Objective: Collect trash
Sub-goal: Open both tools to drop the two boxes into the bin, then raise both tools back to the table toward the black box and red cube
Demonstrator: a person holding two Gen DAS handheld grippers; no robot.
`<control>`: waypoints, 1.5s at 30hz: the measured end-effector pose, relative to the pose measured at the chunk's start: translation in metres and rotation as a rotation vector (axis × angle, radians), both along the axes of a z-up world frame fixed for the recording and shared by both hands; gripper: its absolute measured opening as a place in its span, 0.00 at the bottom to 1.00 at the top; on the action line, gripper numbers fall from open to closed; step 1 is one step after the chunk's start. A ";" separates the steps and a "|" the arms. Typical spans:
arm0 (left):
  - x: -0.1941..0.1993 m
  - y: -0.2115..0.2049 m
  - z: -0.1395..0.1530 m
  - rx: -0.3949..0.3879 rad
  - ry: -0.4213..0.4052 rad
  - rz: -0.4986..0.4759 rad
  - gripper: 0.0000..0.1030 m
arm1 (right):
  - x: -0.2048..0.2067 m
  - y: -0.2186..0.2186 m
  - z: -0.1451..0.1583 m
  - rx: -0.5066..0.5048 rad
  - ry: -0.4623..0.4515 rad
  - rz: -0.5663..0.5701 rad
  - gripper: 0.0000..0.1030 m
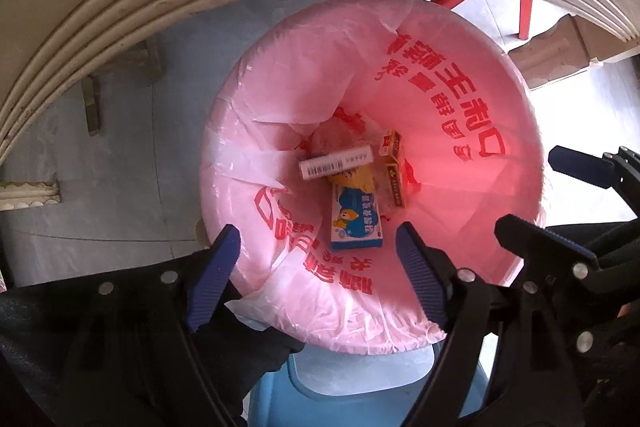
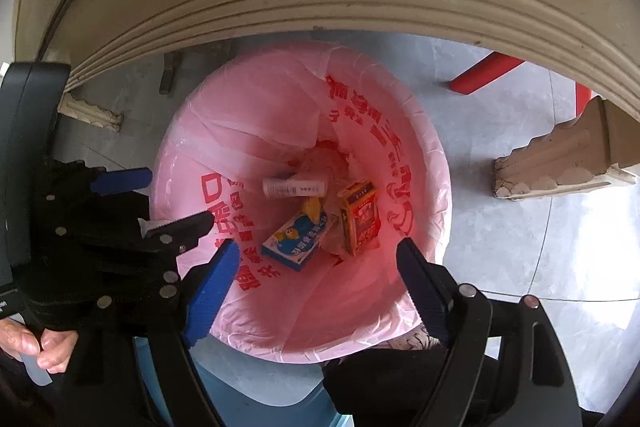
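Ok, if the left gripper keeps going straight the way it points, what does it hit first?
Probably the blue cartoon box at the bottom of the pink bin liner; the open left gripper has nothing between its jaws. Depth is unclear.

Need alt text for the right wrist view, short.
Looking down into a bin lined with a pink bag, where a blue box, an orange box and a white tube lie at the bottom. The right gripper hangs open and empty above it, the left gripper open beside it at the left edge.

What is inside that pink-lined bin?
In the pink bag: a blue box, a white box, an orange box, crumpled wrapping. Anything beneath them is covered.
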State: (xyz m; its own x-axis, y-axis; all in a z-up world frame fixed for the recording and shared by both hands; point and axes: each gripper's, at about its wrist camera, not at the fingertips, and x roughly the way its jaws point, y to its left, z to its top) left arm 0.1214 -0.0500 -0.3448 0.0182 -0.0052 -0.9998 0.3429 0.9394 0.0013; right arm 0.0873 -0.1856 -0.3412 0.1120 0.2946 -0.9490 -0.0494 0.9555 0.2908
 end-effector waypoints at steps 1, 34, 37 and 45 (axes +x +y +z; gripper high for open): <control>-0.001 0.000 0.001 0.001 -0.004 -0.001 0.76 | 0.000 0.000 0.000 0.003 0.000 -0.002 0.77; 0.072 0.068 0.276 -0.001 -0.327 0.069 0.84 | 0.125 -0.001 0.250 0.531 -0.133 -0.234 0.89; 0.082 0.062 0.259 -0.002 -0.269 0.083 0.84 | 0.136 0.002 0.238 0.531 -0.090 -0.252 0.89; 0.108 0.071 0.239 -0.004 -0.207 0.161 0.84 | 0.149 0.012 0.209 0.524 -0.010 -0.290 0.89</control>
State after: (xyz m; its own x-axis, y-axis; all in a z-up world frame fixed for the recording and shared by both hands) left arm 0.2290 0.0206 -0.1060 0.2233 0.0106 -0.9747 0.1819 0.9819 0.0523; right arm 0.2364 -0.1740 -0.1319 0.2657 0.6796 -0.6837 0.1864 0.6596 0.7281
